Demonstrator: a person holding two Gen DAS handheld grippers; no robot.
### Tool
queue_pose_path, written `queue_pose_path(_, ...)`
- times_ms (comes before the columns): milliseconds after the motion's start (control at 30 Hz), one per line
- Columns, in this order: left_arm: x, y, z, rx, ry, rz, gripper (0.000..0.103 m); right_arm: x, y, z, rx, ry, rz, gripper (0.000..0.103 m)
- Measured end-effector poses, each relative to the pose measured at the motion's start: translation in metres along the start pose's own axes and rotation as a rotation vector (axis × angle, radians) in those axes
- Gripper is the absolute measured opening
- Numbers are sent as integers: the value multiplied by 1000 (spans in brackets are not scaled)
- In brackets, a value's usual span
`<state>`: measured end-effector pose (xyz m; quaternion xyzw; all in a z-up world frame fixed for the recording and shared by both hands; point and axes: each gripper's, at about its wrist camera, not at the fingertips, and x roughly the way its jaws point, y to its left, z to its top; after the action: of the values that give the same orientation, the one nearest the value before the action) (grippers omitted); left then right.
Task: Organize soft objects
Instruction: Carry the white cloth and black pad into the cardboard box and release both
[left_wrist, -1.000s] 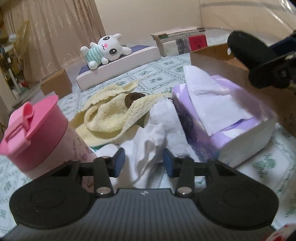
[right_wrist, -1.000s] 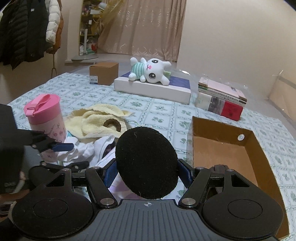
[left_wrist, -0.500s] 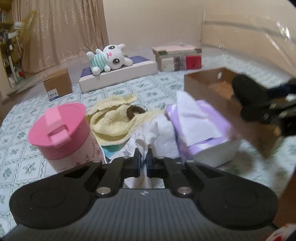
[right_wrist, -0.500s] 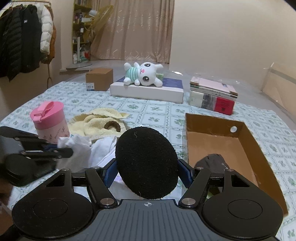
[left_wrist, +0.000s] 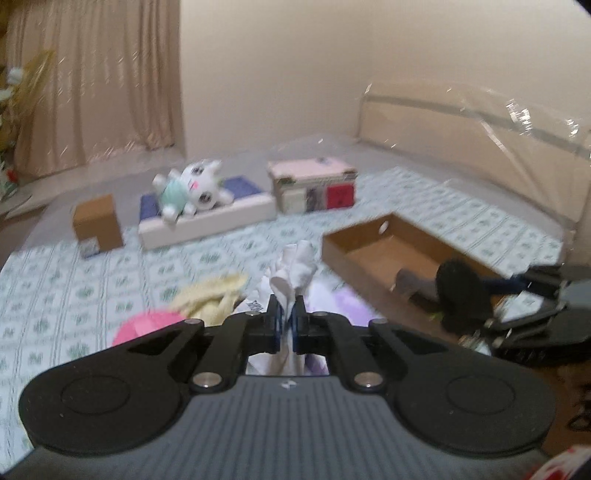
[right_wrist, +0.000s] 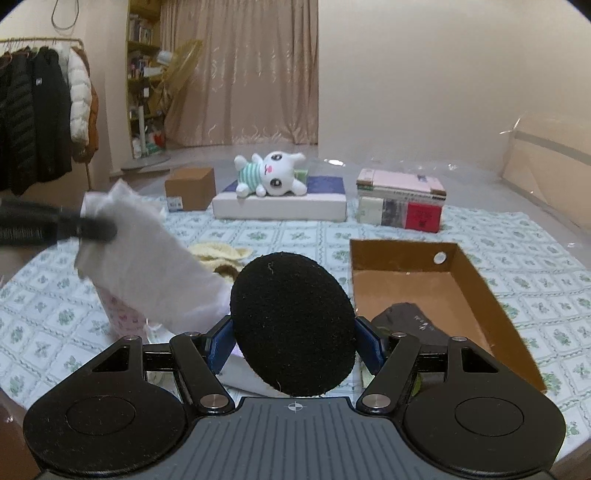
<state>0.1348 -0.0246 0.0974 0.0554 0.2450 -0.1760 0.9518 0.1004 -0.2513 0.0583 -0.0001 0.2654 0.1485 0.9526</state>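
Both claws loaded, heading for the cardboard box

Everything here I place off that box, which sits open on the patterned sheet with one dark item already inside. I reckon I'm mid-carry: my left claw is pinched tight on a white cloth, held up in the air well left of the box, and my right claw is clamped on a black round pad, hanging just left of the near end. Next I'd swing both over the rim and let go, watching that the cloth's trailing end clears the wall. Still left of the box: yellow towel, pink cup, purple tissue pack right under the cloth's path. Beyond it: books, plush bunny, small carton.
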Motion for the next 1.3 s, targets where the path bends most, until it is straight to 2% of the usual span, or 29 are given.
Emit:
queue_pose_path(300, -17, -31, 70, 88, -62, -105, 4, -28, -25, 15, 68, -36, -30, 68)
queue_pose_path(567, -3, -82, 103, 129, -77, -211, 4, -53, -72, 25, 129, -64, -124, 68)
queue_pose_path(767, 36, -123, 116, 143, -62, -251, 4, -55, -117, 25, 171, -47, -197, 68)
queue_pose_path(933, 80, -152, 121, 149, -16, -287, 4, -40, -149, 18, 209, -14, -228, 68)
queue_pose_path(1200, 164, -182, 104, 149, 123, -350, 4, -8, -182, 2, 248, 41, -260, 68)
queue_pose_path(1300, 194, -188, 94, 159, 175, -347, 6, 4, -189, -4, 258, 61, -264, 68)
